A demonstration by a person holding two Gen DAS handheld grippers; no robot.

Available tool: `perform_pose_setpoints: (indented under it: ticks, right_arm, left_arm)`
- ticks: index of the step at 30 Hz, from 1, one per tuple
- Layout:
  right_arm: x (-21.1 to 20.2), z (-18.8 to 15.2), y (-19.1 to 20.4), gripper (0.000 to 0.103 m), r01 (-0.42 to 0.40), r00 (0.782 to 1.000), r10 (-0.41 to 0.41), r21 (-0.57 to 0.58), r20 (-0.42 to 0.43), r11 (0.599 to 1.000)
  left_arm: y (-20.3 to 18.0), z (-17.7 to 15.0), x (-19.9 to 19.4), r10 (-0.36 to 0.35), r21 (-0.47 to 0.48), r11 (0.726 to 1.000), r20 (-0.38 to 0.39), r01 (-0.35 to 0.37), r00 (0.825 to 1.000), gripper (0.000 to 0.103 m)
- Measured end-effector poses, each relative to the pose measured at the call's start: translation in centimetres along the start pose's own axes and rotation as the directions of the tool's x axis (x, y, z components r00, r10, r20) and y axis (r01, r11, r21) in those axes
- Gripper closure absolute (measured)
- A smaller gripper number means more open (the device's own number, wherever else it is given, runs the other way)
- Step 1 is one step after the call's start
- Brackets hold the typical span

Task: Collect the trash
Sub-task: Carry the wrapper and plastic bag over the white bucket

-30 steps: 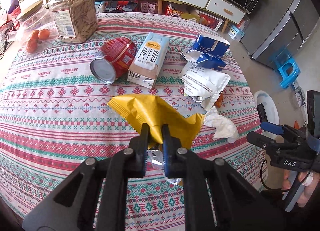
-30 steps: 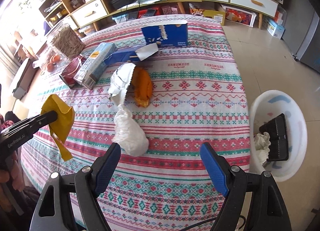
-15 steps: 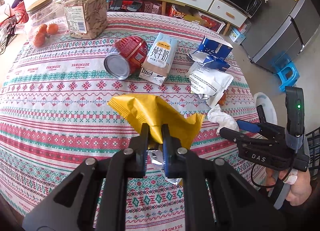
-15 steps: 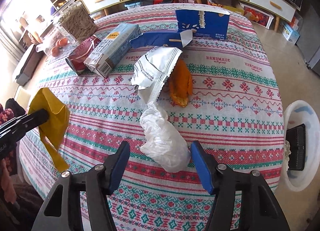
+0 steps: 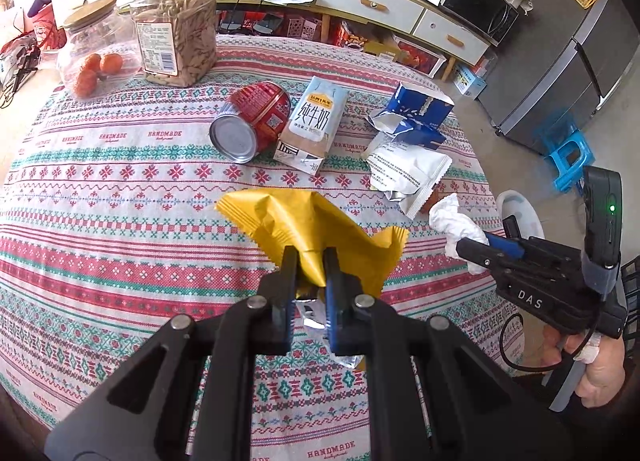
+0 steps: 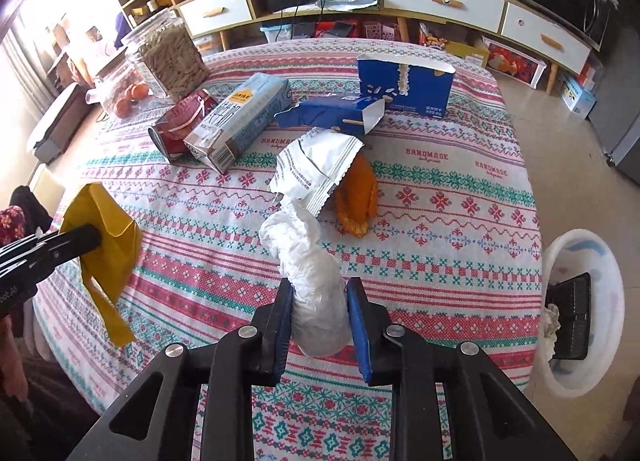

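The left tool [image 5: 310, 261] is closed on a yellow wrapper [image 5: 320, 229] and holds it above the table [image 5: 120, 197]. The right tool [image 6: 318, 301] has its jaws around a crumpled white tissue [image 6: 308, 261] that lies near the table's edge; they seem to touch it, but I cannot tell if they already press it. The tissue is light and soft, so it will squash; a grip across its thick middle looks safest. The bin [image 6: 600, 253] stands on the floor, to the right.
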State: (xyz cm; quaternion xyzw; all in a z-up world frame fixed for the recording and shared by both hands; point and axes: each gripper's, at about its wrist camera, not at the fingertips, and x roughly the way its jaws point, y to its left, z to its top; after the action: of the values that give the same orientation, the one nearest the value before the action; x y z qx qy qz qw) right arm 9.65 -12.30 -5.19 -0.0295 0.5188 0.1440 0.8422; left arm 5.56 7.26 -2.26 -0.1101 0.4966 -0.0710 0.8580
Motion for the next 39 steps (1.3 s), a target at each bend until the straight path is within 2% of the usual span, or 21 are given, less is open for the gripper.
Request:
perform_pose_setpoints:
  ticks: [8, 17, 23, 30, 39]
  right_arm:
    - [-4.2, -1.1, -4.6, 0.076, 0.012, 0.998, -0.017, 0.071, 0.066, 0.997]
    - [-7.8, -4.0, -10.7, 0.076, 0.042, 0.993, -0.058, 0.148, 0.102, 0.988]
    - [-9.8, -6.4, -15.8, 0.075, 0.065, 0.989, -0.094, 0.232, 0.116, 0.970]
    - [-11.4, -9.4, -21.6, 0.075, 0.083, 0.986, -0.128, 0.345, 0.111, 0.935]
    - [-12.7, -12.7, -27.2, 0.075, 0.074, 0.985, -0.136, 0.457, 0.104, 0.886]
  left_arm:
    - [-2.5, 0.1, -0.8, -0.027, 0.024, 0.999, 0.033, 0.026, 0.999, 0.089]
    - [-7.1, 0.0, 1.0, -0.069, 0.083, 0.994, 0.001, 0.069, 0.998, 0.089]
    - [-11.9, -0.2, 1.9, -0.101, 0.167, 0.981, -0.012, 0.101, 0.995, 0.089]
    - [-19.0, -0.3, 4.1, -0.131, 0.278, 0.950, -0.050, 0.140, 0.990, 0.089]
    - [-26.6, 0.2, 8.4, -0.161, 0.334, 0.924, -0.100, 0.185, 0.982, 0.089]
